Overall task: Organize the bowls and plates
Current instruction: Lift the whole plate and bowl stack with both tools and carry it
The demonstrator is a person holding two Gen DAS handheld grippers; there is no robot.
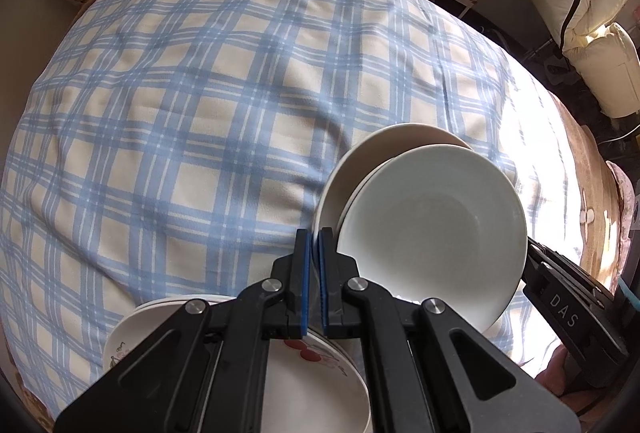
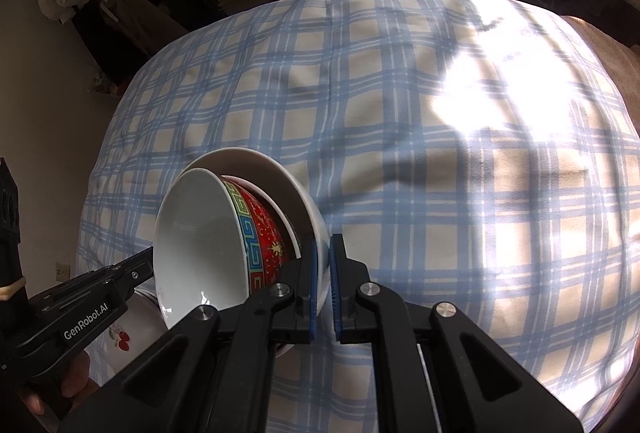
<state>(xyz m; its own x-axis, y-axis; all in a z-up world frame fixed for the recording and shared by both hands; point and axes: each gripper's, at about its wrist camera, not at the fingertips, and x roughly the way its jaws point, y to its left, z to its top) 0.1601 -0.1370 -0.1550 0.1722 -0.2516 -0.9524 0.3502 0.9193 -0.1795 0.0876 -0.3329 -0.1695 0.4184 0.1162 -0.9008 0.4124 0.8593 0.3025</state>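
plaid cloth (image 1: 160, 113) fills both views, blue checks on cream, with a hard sun patch at the right edge of the left wrist view and at upper right of the right wrist view.

low in the centre of both views is the nested pair, tipped on its side above the cloth. the white bowl (image 1: 384, 153) is outermost, plain and glossy. the red bowl (image 1: 432, 233) sits inside it, white within.

only the right wrist view shows the red bowl's (image 2: 268, 229) outside: red with gold marks and a blue-green key band under the rim, with the white bowl (image 2: 280, 173) wrapped behind it. only the left wrist view shows the stack of plates (image 1: 304, 393) at the bottom edge, the top one with a cherry print. from the right i catch just one cherry plate at lower left.

my left gripper (image 1: 314, 245) is clenched on the white bowl's rim at its left side. my right gripper (image 2: 323, 261) is clamped on that bowl's rim at the opposite side.
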